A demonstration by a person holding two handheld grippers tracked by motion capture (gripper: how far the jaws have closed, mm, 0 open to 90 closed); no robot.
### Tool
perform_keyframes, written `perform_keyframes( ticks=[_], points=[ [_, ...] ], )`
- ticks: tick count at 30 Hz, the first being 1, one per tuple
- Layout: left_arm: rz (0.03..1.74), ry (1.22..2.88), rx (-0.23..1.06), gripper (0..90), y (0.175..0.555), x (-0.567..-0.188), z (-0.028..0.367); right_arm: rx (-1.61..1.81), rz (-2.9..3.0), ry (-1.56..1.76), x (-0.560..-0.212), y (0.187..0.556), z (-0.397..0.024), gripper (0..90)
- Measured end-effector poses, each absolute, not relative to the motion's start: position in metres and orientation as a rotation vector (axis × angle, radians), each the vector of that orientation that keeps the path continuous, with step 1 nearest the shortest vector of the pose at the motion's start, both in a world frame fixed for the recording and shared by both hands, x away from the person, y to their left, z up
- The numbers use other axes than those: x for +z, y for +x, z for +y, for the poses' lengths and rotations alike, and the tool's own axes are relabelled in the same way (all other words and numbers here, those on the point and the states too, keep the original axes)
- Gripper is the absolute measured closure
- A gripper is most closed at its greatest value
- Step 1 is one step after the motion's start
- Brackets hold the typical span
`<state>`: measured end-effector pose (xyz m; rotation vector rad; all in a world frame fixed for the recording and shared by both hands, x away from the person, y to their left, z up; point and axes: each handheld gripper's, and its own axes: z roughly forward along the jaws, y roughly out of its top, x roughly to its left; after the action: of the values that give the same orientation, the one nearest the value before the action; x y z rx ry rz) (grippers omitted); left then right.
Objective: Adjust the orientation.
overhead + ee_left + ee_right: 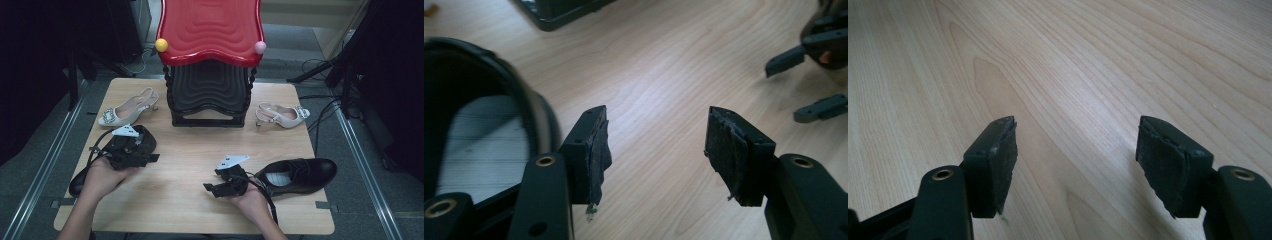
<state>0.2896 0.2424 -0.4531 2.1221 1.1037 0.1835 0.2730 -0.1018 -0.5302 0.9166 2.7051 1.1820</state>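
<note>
High view: left gripper (131, 152) jaws released, seemingly just above the glossy black leather shoe (80, 181); right gripper (220, 187) jaws released over the wooden bench (185, 210).

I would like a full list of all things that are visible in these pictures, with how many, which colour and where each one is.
black shoe: 1, black, on the table beside the right gripper, near the right edge
second black shoe: 1, black, at the left front of the table, partly under the left gripper
heeled sandal: 1, pale cream, left rear of the table
second heeled sandal: 1, pale cream, right rear of the table
shoe rack: 1, red top shelf over a black shelf, middle rear of the table
table: 1, light wood
left gripper: 1, black, jaws open, nothing between them
right gripper: 1, black, jaws open over bare wood
</note>
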Motion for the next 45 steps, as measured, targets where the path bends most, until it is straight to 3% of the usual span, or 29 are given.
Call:
perform_keyframes(
  ticks=[10,11,17,33,38,45],
  points=[
    [1.172,2.061,0.212,43.4,0.300,-0.442,0.259,1.176,2.698,0.966,-0.532,0.272,-0.110,34.4],
    [1.186,2.047,0.231,46.8,0.301,-0.442,0.260,1.176,2.701,0.970,-0.533,0.271,-0.111,34.5],
    [1.226,2.050,0.150,46.3,0.316,-0.446,0.266,1.163,2.705,0.977,-0.534,0.267,-0.112,34.3],
    [1.331,1.997,0.148,53.0,0.340,-0.462,0.267,1.212,2.722,1.028,-0.536,0.266,-0.113,33.2],
    [1.336,2.122,0.215,54.4,0.346,-0.462,0.257,1.222,2.729,1.007,-0.533,0.266,-0.111,33.2],
    [1.364,2.153,0.154,58.0,0.355,-0.473,0.250,1.244,2.743,0.976,-0.531,0.271,-0.105,33.2]
  ],
)
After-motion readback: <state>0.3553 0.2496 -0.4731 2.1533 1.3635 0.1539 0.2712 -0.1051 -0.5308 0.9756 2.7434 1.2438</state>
